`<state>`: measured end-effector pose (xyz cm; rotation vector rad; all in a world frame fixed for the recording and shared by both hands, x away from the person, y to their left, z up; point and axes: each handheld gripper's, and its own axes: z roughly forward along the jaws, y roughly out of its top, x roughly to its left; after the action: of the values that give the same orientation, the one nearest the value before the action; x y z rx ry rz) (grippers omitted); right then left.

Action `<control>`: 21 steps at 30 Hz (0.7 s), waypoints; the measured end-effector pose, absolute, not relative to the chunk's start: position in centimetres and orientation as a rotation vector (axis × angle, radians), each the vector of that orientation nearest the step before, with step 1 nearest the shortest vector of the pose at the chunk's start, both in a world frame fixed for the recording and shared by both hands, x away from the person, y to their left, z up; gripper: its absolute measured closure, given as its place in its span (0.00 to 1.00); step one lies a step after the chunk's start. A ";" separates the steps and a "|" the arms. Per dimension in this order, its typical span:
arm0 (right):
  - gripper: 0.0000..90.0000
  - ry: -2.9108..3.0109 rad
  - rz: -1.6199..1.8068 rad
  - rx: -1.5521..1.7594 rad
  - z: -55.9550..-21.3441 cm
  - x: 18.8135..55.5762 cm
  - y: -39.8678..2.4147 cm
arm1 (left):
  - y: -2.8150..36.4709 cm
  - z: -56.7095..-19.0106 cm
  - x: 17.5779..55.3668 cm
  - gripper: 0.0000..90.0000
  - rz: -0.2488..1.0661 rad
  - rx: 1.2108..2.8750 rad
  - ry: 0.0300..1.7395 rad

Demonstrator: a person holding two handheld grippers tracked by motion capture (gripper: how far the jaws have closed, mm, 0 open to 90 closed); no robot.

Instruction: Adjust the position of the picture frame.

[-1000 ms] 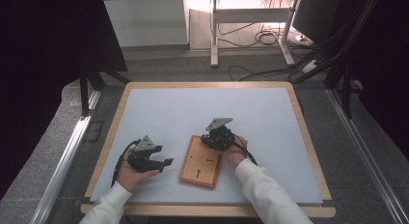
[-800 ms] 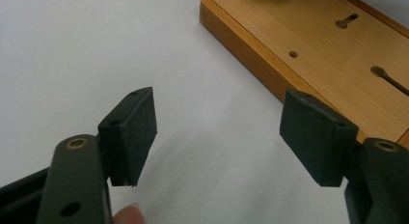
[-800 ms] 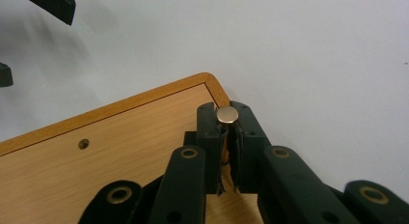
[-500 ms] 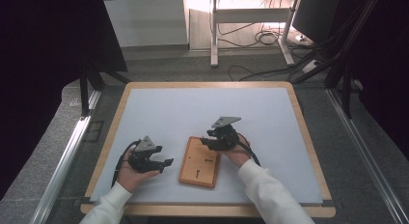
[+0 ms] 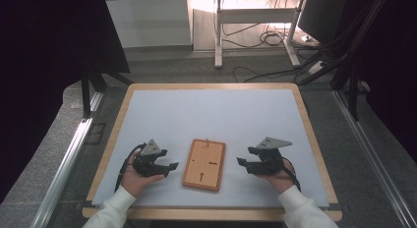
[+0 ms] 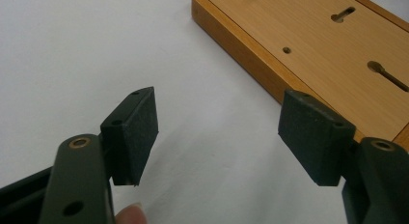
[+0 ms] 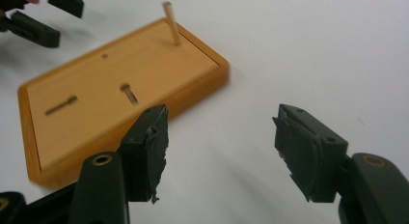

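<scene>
While a wooden board [image 5: 204,164] lies flat low in the middle of the frame on the white desk [image 5: 211,115], the left tool [image 5: 167,169] rests just left of it, jaws wide and empty. Right of the board, apart from it, the right tool [image 5: 242,163] has just been opening, nothing between its jaws.

White mat [image 5: 211,115], wooden table rim [image 5: 314,134], floor cables [image 5: 265,39], monitor [image 5: 319,16]
</scene>
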<state>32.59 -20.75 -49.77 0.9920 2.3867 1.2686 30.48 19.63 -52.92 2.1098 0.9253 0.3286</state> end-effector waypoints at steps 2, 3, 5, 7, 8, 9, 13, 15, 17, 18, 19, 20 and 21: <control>0.40 2.376 1.266 1.003 -49.8 32.3 -21.4 | 19.7 -52.9 30.5 0.33 0.328 2.105 0.926; 0.40 2.359 1.252 1.010 -50.0 31.8 -22.4 | 19.7 -52.9 30.4 0.34 0.319 2.100 0.930; 0.40 2.347 1.233 1.014 -50.1 31.4 -23.2 | 19.6 -52.9 30.4 0.38 0.308 2.097 0.928; 0.39 2.340 1.230 1.025 -50.2 31.2 -23.7 | 19.5 -52.9 30.4 0.46 0.284 2.106 0.908; 0.39 2.340 1.230 1.025 -50.2 31.2 -23.7 | 19.5 -52.9 30.4 0.51 0.284 2.106 0.908; 0.39 2.336 1.227 1.024 -50.2 31.1 -23.9 | 19.4 -52.8 30.3 0.58 0.265 2.114 0.888; 0.37 2.335 1.213 1.024 -50.3 31.1 -24.0 | 18.9 -52.7 30.0 0.81 0.226 2.151 0.826; 0.37 2.337 1.202 1.017 -50.3 31.1 -23.9 | 18.4 -52.8 29.9 0.93 0.191 2.195 0.807; 0.37 2.334 1.202 1.018 -50.3 31.0 -23.9 | 18.3 -52.8 29.8 0.96 0.181 2.210 0.797; 0.37 2.327 1.206 1.018 -50.3 30.9 -24.0 | 18.2 -52.9 29.8 1.00 0.173 2.222 0.790; 0.37 2.328 1.204 1.019 -50.3 30.9 -24.0 | 18.1 -52.9 29.8 1.00 0.164 2.221 0.792; 0.37 2.328 1.204 1.019 -50.3 30.9 -24.0 | 18.0 -52.9 29.7 1.00 0.160 2.228 0.785; 0.37 2.330 1.200 1.023 -50.4 30.8 -24.0 | 17.9 -52.9 29.7 1.00 0.150 2.232 0.783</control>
<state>30.84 -23.99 -50.37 1.0229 2.3304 1.1999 29.69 17.94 -52.95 2.2318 0.7833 0.1500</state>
